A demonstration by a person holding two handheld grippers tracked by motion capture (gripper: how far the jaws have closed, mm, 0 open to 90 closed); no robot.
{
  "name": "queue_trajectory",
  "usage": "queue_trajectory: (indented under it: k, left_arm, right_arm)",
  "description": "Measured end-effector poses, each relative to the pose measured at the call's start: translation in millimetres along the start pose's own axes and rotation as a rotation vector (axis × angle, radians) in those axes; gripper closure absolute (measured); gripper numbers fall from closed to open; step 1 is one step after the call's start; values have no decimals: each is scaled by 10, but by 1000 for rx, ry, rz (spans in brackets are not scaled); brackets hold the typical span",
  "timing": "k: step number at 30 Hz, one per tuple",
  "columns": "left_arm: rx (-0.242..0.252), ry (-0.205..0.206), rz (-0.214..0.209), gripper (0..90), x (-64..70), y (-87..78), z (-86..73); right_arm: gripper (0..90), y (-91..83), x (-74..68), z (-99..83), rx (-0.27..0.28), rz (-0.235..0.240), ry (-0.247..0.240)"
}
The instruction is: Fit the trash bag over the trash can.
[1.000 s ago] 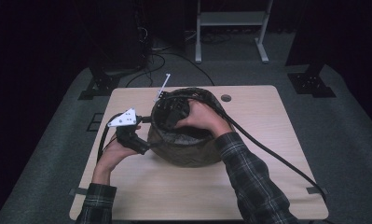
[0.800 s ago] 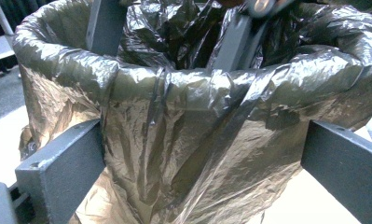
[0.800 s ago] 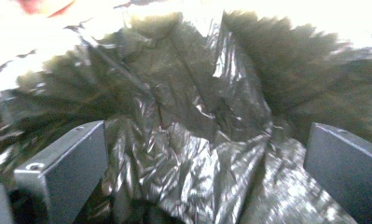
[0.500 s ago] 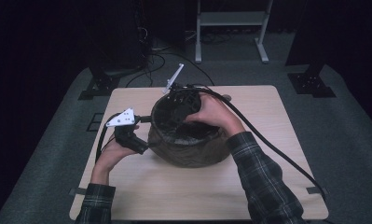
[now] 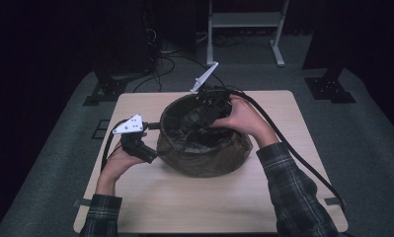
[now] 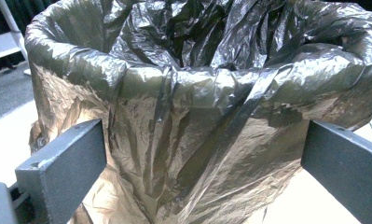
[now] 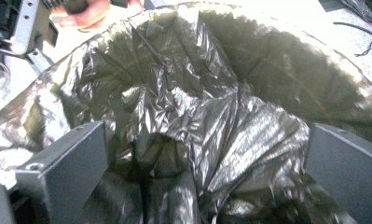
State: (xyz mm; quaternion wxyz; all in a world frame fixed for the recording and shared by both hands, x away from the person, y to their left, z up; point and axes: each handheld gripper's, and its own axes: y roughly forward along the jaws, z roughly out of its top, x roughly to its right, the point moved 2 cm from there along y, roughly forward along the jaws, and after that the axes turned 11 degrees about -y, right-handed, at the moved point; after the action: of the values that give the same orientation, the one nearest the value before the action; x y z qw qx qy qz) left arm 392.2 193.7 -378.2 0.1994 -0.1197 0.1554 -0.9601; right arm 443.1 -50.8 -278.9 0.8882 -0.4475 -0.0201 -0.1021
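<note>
Nearest to you, your sleeves came in from the bottom of the high view, over the near part of the table (image 5: 194,207).

Your left gripper (image 5: 152,127) was at the left side of the bin (image 5: 204,158), low, with its grey plate on top. In the left gripper view its jaws stood wide apart, one on each side of the bin's outer wall, and they held nothing. The folded rim of the bag (image 6: 193,79) was just in front of them, but I cannot tell if a jaw touched the plastic.

The bin stood upright in the middle of the table, a little toward the far side. Its axis was vertical and its round mouth pointed straight up. The dark bag lined it, with the edge turned over the rim and hanging down the outside wall. Inside, the plastic was crumpled and gathered toward the bottom.

Farther, your right gripper (image 5: 199,118) was above the far right part of the mouth and pointed down into the bin, toward you and to the left. In the right gripper view its jaws were also spread wide, over the wrinkled bag (image 7: 193,121), and gripped nothing. In that view your left hand (image 7: 83,11) was at the top, beyond the rim.
</note>
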Motion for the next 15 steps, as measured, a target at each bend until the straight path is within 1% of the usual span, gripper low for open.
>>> queue_trajectory:
  k: [2,4,5,8,9,11,14,15]
  left_arm:
    - [-2,0,-1,0,2,0,3]
    - [-5,0,-2,0,8,1,5]
    - [-5,-2,-4,0,10,2,5]
    - [-5,-5,-4,0,13,3,6]
    - [-6,-5,-6,0,14,2,6]
    - [-6,-5,-6,0,13,1,4]
    - [-9,-6,-6,0,9,-3,0]
    - [-8,-7,-6,0,8,-4,0]
  right_arm:
    - [0,-61,1,-47,-6,-12,7]
    - [0,-105,0,-77,11,-14,8]
    - [0,-144,3,-113,19,-13,24]
    - [0,-194,15,-171,0,-43,48]
    - [0,-220,16,-195,10,-49,49]
    - [0,-289,19,-256,35,-41,61]
    - [0,-370,8,-318,45,-55,61]
    - [0,-418,0,-355,66,-57,62]
